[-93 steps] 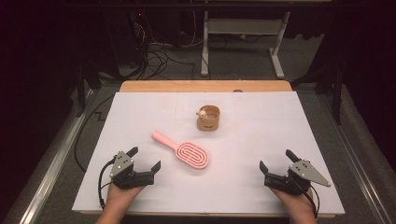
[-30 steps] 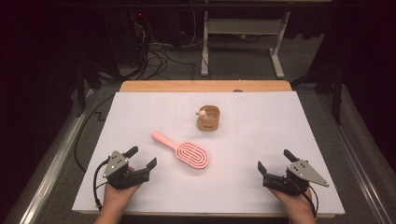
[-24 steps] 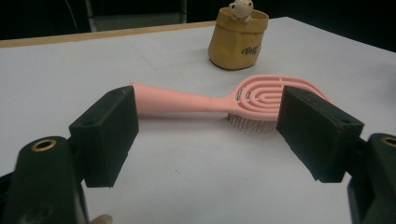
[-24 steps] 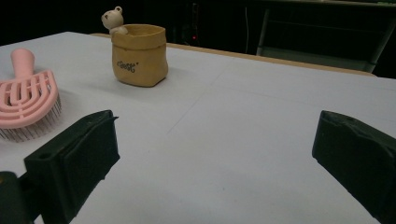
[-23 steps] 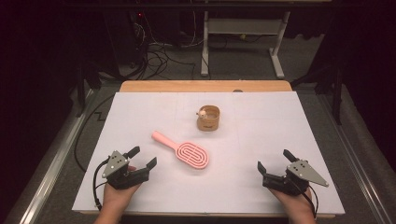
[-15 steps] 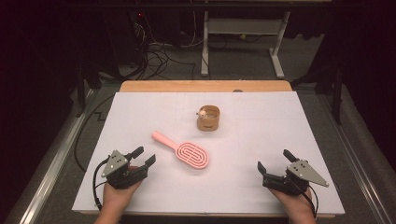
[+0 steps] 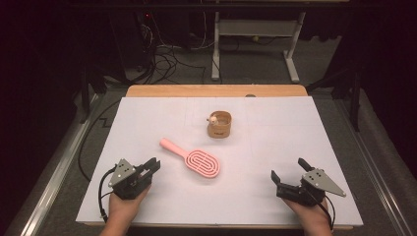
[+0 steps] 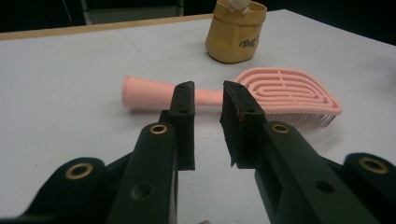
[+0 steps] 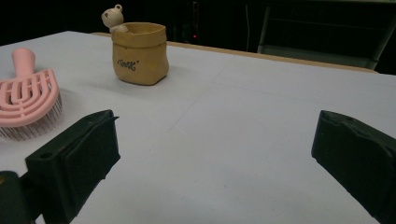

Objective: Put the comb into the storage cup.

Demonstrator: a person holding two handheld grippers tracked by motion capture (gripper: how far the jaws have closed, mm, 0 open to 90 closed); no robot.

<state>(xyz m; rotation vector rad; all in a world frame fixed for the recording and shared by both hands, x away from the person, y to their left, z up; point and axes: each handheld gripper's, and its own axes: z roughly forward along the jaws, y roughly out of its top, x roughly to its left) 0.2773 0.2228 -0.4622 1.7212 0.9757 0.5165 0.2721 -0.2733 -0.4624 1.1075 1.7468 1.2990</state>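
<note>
The tan pot (image 9: 139, 53) carries dark cursive writing on its side, too small to read, and a small bear figure (image 9: 112, 17) sits at its rim; it stands mid-table, just beyond the pink brush (image 7: 192, 158), which lies flat with its handle toward the far left. The left gripper (image 8: 208, 100) rests low at the near left edge in the person's hand, aimed at the brush handle; its jaws have just been closing, with a narrow gap left and nothing between them. The right gripper (image 7: 290, 172) rests at the near right, well apart from the brush, jaws spread wide and empty.
</note>
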